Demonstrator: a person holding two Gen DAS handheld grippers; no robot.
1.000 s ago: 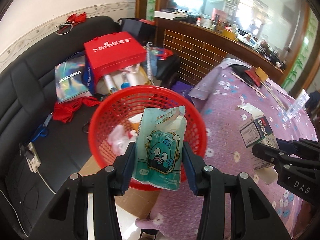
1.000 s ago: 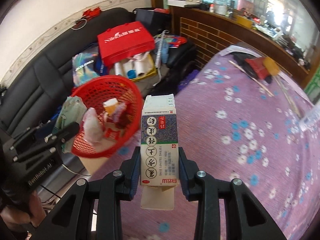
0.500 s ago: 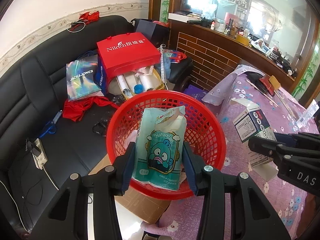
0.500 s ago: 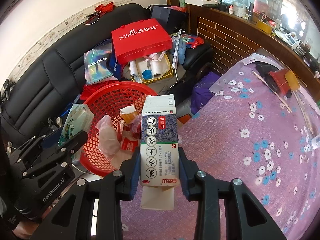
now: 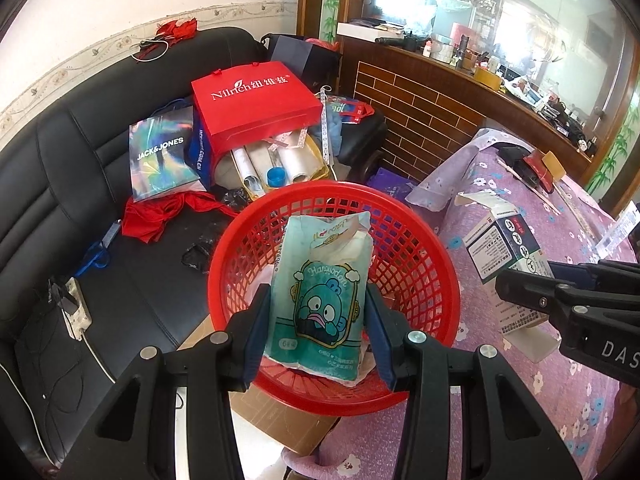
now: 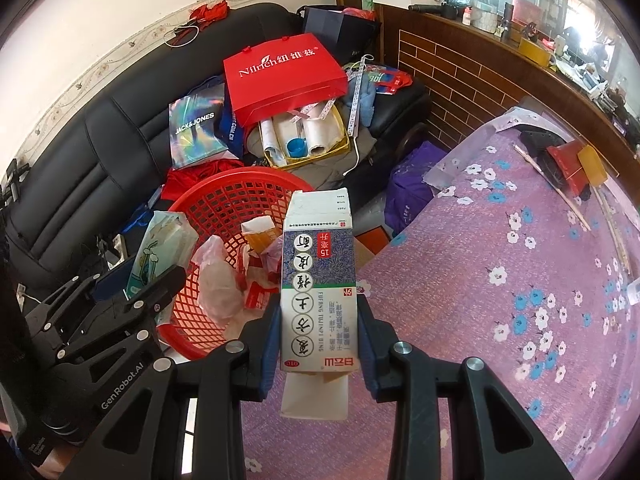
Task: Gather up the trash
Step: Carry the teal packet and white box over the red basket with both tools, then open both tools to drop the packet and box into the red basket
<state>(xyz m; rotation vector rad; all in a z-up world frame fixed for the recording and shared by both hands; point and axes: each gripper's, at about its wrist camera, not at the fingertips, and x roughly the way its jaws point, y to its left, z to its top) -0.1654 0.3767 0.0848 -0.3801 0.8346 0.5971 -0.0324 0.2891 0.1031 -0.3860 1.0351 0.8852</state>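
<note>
Both grippers clamped | left gripper [image 5: 316,334]: tissue pack [image 5: 320,300] over basket [image 5: 420,240] | right gripper [image 6: 318,346]: carton [image 6: 318,280], seemingly beside rim

Black left gripper [image 5: 316,332] and right gripper [image 6: 318,344], blue-padded jaws, silver screws, white lettering.

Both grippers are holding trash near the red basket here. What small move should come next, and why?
Probably open the left gripper. It grips the teal tissue pack, which already hangs over the red basket, so the pack should fall in with the wrappers there. The right gripper clamps the medicine box beside the basket, over the flowered tablecloth, so it seems to need more travel first.
</note>
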